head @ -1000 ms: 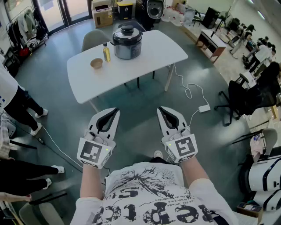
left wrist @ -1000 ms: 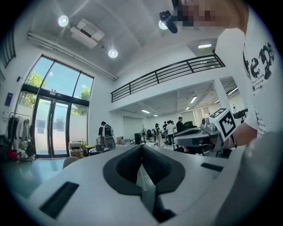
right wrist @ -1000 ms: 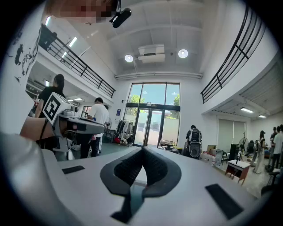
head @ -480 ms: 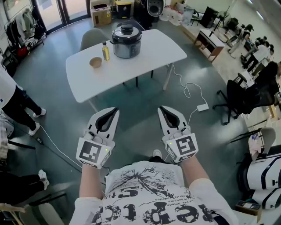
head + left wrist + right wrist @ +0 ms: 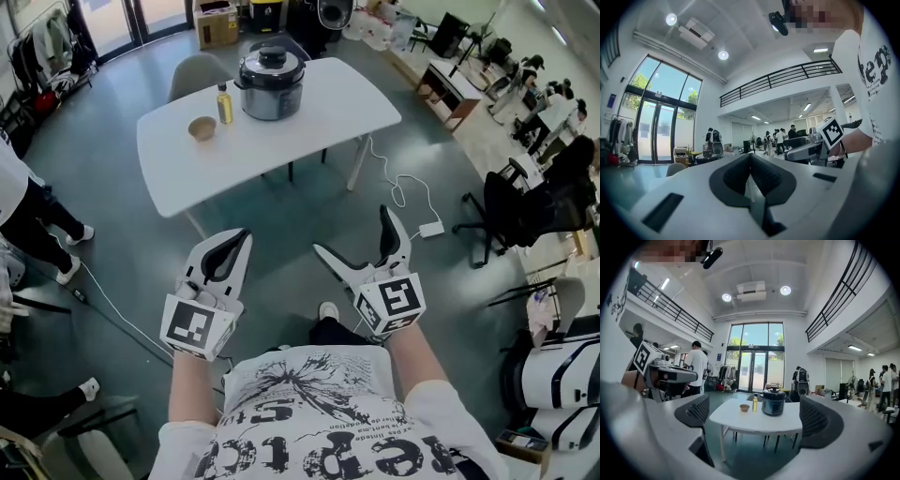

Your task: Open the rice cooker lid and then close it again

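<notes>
The rice cooker (image 5: 271,84), steel with a black lid and knob, stands closed on the far side of a white table (image 5: 309,127); the right gripper view frames the cooker (image 5: 773,406) between its jaws, well off. My left gripper (image 5: 231,246) is shut, its pads meeting with nothing between them. My right gripper (image 5: 354,241) has just been opening and stands wide open, empty. Both grippers hang over the floor, far short of the table.
A small bowl (image 5: 202,128) and an oil bottle (image 5: 225,104) stand left of the cooker. A grey chair (image 5: 198,73) sits behind the table. A white cable with a power adapter (image 5: 436,229) lies on the floor to the right. A person's legs (image 5: 33,220) are at the left.
My right gripper's jaws have spread from shut to wide open, and the gripper has shifted slightly right. The left gripper has kept still and shut. The person at left has stepped away.
</notes>
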Tool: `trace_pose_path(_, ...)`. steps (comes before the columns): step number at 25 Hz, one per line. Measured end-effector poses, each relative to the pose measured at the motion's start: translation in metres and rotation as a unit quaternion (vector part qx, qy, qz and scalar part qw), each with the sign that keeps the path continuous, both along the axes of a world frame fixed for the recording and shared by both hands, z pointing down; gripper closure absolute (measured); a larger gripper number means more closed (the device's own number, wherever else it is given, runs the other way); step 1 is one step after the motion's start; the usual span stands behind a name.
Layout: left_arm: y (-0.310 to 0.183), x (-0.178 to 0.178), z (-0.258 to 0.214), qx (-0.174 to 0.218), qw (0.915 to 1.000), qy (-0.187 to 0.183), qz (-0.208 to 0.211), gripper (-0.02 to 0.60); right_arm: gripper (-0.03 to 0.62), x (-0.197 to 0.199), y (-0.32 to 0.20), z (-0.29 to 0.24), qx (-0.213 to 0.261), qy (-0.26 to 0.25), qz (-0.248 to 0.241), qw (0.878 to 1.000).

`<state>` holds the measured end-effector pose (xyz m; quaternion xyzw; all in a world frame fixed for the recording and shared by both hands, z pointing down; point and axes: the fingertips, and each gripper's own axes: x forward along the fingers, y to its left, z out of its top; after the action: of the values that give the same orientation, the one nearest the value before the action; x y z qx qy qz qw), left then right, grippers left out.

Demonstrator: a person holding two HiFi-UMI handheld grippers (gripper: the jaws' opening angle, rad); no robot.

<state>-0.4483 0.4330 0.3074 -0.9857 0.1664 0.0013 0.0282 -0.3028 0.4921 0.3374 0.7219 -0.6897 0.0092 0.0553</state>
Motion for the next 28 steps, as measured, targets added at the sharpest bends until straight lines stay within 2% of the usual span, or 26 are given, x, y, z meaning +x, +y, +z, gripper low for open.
trace_pose_path(5, -0.024, 0.020, 0.007, 0.003, 0.9998, -0.005, -0.020, 0.569, -0.003, 0.022, -0.032, 0.006, 0.003, -0.004, -0.024, 1.000)
trace_pose_path(9, -0.051, 0.053, 0.010, 0.009, 0.9990, -0.009, -0.043, 0.569, -0.003, 0.051, -0.069, 0.011, 0.005, -0.002, -0.059, 0.998)
trace_pose_path(17, -0.131, 0.170, 0.010, 0.014, 0.9944, -0.008, -0.104, 0.569, -0.003, 0.167, -0.174, 0.011, 0.004, -0.003, -0.133, 0.991)
trace_pose_path(21, -0.180, 0.237, 0.000, 0.019, 0.9908, 0.005, -0.134, 0.569, -0.001, 0.222, -0.230, 0.006, -0.006, 0.011, -0.179, 0.984)
trace_pose_path(24, -0.207, 0.287, 0.004, 0.022, 0.9884, 0.000, -0.150, 0.569, -0.001, 0.261, -0.264, 0.009, -0.015, 0.021, -0.214, 0.977)
trace_pose_path(28, -0.250, 0.325, 0.012, 0.014, 0.9836, -0.004, -0.180, 0.569, 0.000, 0.295, -0.311, 0.015, -0.021, 0.020, -0.245, 0.969)
